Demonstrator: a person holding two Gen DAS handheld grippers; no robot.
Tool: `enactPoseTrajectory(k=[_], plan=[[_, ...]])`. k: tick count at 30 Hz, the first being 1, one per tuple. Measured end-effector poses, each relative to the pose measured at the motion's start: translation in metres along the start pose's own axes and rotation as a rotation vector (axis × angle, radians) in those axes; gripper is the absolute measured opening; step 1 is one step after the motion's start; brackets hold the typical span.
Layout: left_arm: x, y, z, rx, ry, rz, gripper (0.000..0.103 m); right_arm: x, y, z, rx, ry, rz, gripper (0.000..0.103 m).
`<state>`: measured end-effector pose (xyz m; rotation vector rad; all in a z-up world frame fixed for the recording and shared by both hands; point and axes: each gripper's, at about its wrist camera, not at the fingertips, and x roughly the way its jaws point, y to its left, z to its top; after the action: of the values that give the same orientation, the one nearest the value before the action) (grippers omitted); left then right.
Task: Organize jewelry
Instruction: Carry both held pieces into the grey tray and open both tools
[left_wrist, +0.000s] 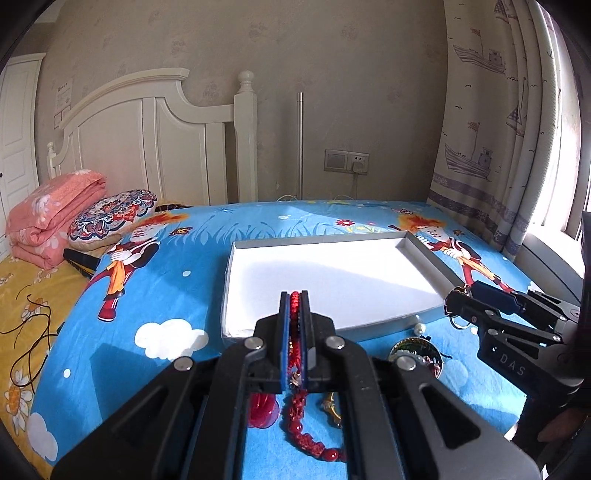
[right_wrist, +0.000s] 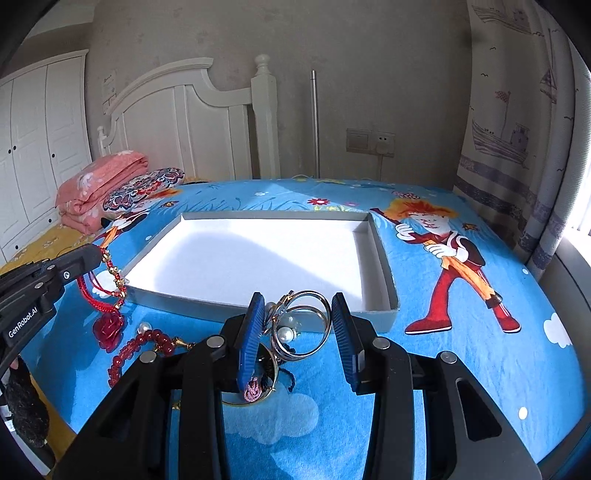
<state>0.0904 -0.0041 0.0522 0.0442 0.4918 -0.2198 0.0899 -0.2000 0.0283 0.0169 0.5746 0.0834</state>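
**Red cord pinched at the tray's near edge, rings between spread fingers**

The left gripper (left_wrist: 294, 295) is pressed together on a red cord necklace (right_wrist: 96, 291), the braided cord running between its blue pads. In the right wrist view the cord hangs down from the gripper (right_wrist: 96, 254), carrying small gold beads and ending in a red rose pendant (right_wrist: 109, 328) that rests on the blue cartoon blanket (right_wrist: 461, 354), just near of the tray's left near corner.

The right gripper (right_wrist: 298, 299) is spread wide. Between its fingers lie silver bangles (right_wrist: 306, 325), overlapping each other on the blanket and touching or just short of the near wall of the tray; whether either pad touches them cannot be told. A pearl (right_wrist: 287, 334) sits inside the ring outlines, and a round gold-rimmed piece (right_wrist: 266, 373) lies partly under the left finger.

The grey tray (right_wrist: 384, 266) with its white lining sits on the blanket beyond both grippers. To the left of the bangles, a red bead bracelet (right_wrist: 147, 345) curls on the blanket, with another small pearl (right_wrist: 144, 326) beside it.

At the far left of the bed lie a folded pink quilt (left_wrist: 55, 214) and a patterned cushion (left_wrist: 110, 216), in front of the white headboard (left_wrist: 147, 140).
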Motion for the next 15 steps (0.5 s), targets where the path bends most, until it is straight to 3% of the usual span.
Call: enactPoseTrajectory(k=[15], plan=[[0.063, -0.003, 0.043, -0.015, 0.076, -0.029, 0.004, 0.055, 0.004, 0.045, -0.062, 0.032, 0.0, 0.037]])
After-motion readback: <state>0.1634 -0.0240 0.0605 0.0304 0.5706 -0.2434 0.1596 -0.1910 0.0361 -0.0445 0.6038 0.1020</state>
